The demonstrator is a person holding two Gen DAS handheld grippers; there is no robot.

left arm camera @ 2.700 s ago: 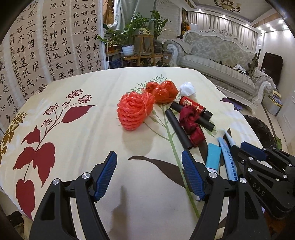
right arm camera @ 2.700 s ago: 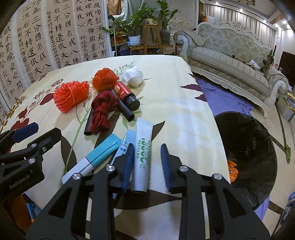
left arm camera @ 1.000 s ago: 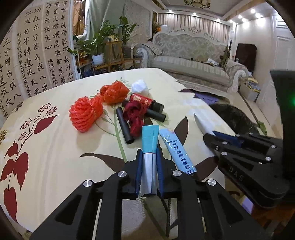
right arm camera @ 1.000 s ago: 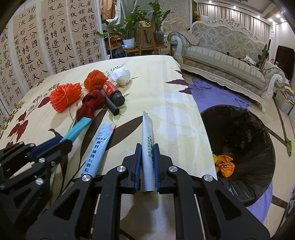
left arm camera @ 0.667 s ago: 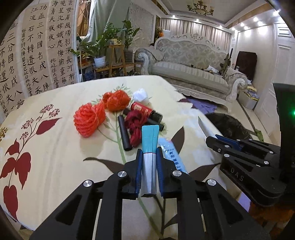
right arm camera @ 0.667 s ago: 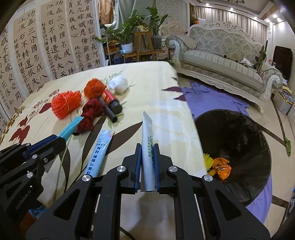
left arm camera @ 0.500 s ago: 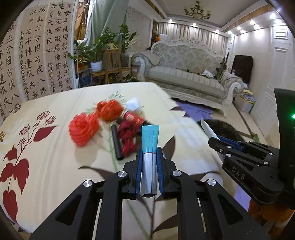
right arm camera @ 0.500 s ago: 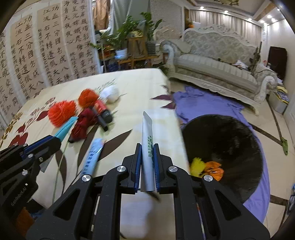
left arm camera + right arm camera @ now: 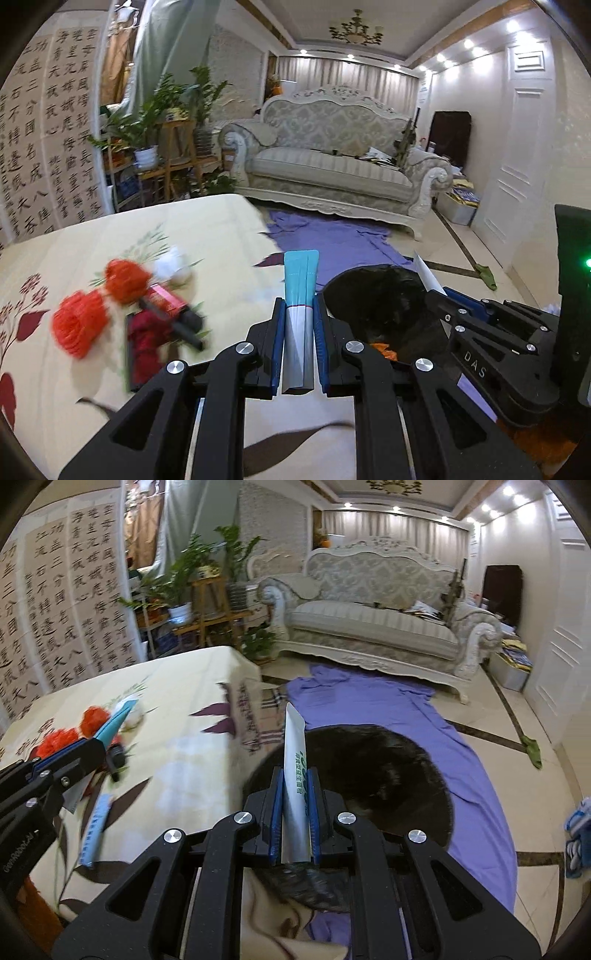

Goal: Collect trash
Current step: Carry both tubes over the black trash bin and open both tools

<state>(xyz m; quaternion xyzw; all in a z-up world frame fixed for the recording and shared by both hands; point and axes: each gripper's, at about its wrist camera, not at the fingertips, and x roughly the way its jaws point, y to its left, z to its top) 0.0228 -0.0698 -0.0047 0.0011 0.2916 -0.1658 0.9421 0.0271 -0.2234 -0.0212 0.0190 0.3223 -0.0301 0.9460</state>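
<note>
My left gripper (image 9: 299, 314) is shut on a teal and silver tube (image 9: 300, 295) and holds it in the air above the table's right edge, beside the black-lined trash bin (image 9: 376, 299). My right gripper (image 9: 294, 786) is shut on a white tube with green print (image 9: 294, 760), raised above the bin (image 9: 369, 768). Orange net balls (image 9: 79, 325), a dark red rag (image 9: 146, 339), a red bottle (image 9: 166, 301) and white wadding (image 9: 173, 267) lie on the table. A light blue tube (image 9: 96, 823) lies near the table's front.
The table wears a cream floral cloth (image 9: 221, 229). A purple cloth (image 9: 388, 709) covers the floor under the bin. A sofa (image 9: 332, 162) stands behind, plants (image 9: 155, 122) and a calligraphy screen (image 9: 48, 122) to the left. Orange scraps (image 9: 382, 349) lie in the bin.
Both grippers closed on their tubes, lifted them off the table and swung right toward the bin. The right gripper now hangs over the bin's mouth.
</note>
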